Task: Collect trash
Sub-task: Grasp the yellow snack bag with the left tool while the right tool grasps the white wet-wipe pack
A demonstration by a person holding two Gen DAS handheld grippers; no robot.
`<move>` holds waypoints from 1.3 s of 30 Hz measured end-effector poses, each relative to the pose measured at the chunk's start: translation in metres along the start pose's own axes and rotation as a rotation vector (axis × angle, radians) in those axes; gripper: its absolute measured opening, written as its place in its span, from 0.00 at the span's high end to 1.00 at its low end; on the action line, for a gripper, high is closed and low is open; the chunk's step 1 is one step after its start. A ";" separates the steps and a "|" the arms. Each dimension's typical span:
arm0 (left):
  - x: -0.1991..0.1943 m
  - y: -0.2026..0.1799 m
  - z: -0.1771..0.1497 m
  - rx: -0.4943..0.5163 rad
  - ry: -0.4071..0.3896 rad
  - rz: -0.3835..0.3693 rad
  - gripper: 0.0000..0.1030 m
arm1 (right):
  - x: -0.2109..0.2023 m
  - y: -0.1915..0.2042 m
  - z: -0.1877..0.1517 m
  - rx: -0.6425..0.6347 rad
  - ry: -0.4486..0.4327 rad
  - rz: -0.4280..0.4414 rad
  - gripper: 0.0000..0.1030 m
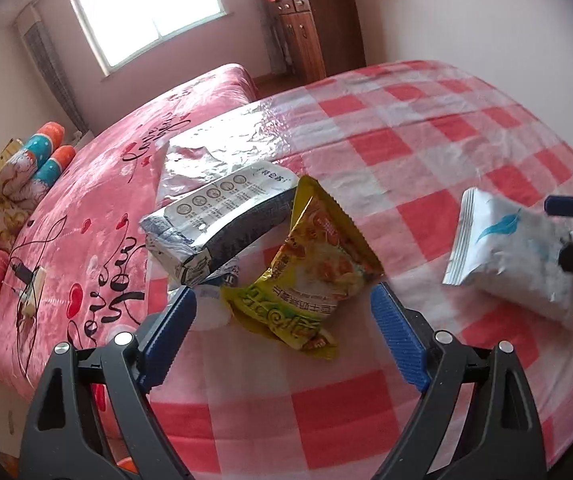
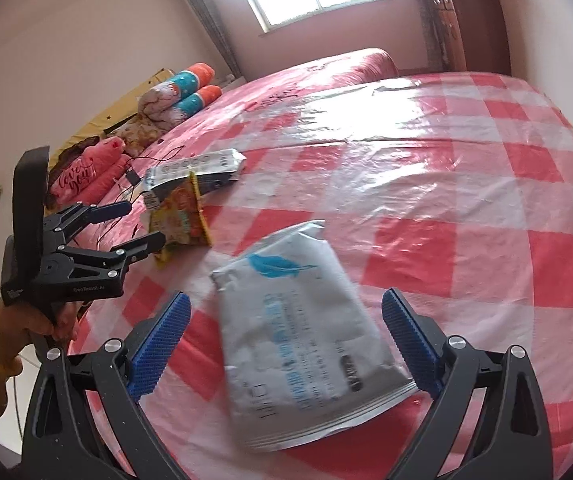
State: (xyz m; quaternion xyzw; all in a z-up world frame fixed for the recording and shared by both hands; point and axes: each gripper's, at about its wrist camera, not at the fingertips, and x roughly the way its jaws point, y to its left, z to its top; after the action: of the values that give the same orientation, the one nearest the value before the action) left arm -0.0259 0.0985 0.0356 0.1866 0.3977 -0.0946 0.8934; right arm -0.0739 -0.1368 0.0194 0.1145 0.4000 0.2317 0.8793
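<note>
Showing person's hand (image 2: 52,320) only in right view; left tongs (image 1: 282,304), right tongs (image 2: 286,322) both released.

Checked sheet (image 2: 466,184) (red-white) bears three wrappers (image 2: 306,340).

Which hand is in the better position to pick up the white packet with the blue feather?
The right. The right tool is open with the white packet lying between its fingers. The left tool faces the yellow snack bag instead.

Left gripper (image 1: 282,304) open over yellow snack bag (image 1: 306,276), grey packet (image 1: 222,224) beside, white pouch (image 1: 514,256) apart, checked cloth (image 1: 426,152)
</note>
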 end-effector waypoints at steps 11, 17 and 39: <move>0.023 0.004 0.003 0.069 0.040 -0.034 0.13 | 0.009 -0.011 0.006 0.040 0.041 0.030 0.07; 0.034 -0.004 0.008 0.110 0.044 -0.053 0.13 | 0.015 0.003 0.005 -0.023 0.058 -0.012 0.06; 0.030 0.000 0.002 -0.143 -0.005 -0.111 0.58 | 0.036 0.030 -0.002 -0.193 0.122 -0.193 0.04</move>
State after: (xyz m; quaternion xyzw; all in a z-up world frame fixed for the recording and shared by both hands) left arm -0.0039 0.0972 0.0145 0.0998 0.4111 -0.1159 0.8987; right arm -0.0648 -0.0930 0.0062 -0.0237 0.4379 0.1900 0.8784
